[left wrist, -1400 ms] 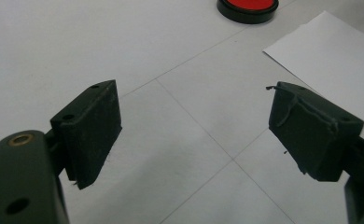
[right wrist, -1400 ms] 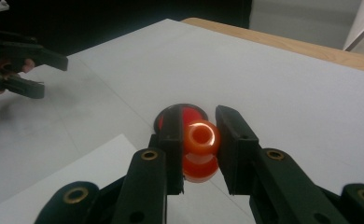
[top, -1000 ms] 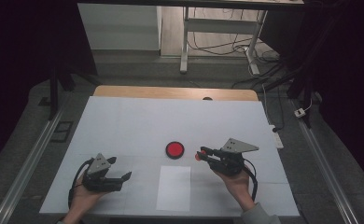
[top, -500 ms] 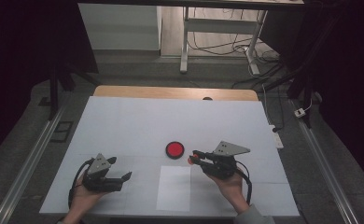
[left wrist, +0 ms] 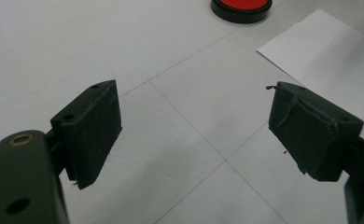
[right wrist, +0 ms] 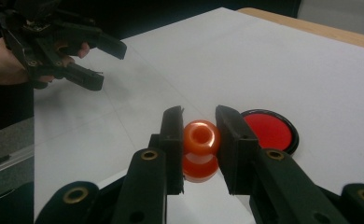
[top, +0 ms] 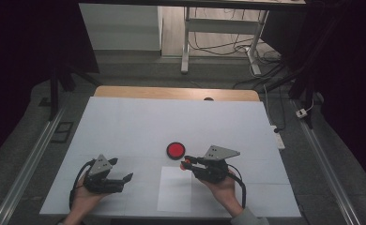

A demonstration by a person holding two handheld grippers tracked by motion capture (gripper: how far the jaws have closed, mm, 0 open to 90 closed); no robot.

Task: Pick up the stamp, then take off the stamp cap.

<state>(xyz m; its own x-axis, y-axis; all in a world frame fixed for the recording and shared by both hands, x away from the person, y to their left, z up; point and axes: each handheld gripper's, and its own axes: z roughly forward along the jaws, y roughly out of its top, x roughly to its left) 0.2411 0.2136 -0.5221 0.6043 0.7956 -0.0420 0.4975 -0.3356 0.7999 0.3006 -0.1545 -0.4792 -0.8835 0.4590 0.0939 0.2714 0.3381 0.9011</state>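
My right gripper (right wrist: 199, 135) is shut on a small orange spool-shaped piece (right wrist: 201, 138), its pads pressing on both sides. In the high view this gripper (top: 187, 164) hangs just above the far edge of a white paper sheet (top: 174, 190), close to a red disc with a black rim (top: 175, 150). The disc (right wrist: 269, 131) lies just right of the jaws in the right gripper view. My left gripper (top: 122, 169) rests at the near left of the table, open with nothing between its pads (left wrist: 94, 126). The disc (left wrist: 241, 5) and paper (left wrist: 329, 46) lie ahead of it.
The white table top (top: 139, 122) has a wooden strip along its far edge (top: 171, 93). Metal rails run along both sides on the floor. A table leg and cables (top: 204, 42) stand beyond the far edge.
My right gripper has moved left and slightly down with the orange piece, from beside the red disc to the paper's far edge. The left gripper has stayed in place.
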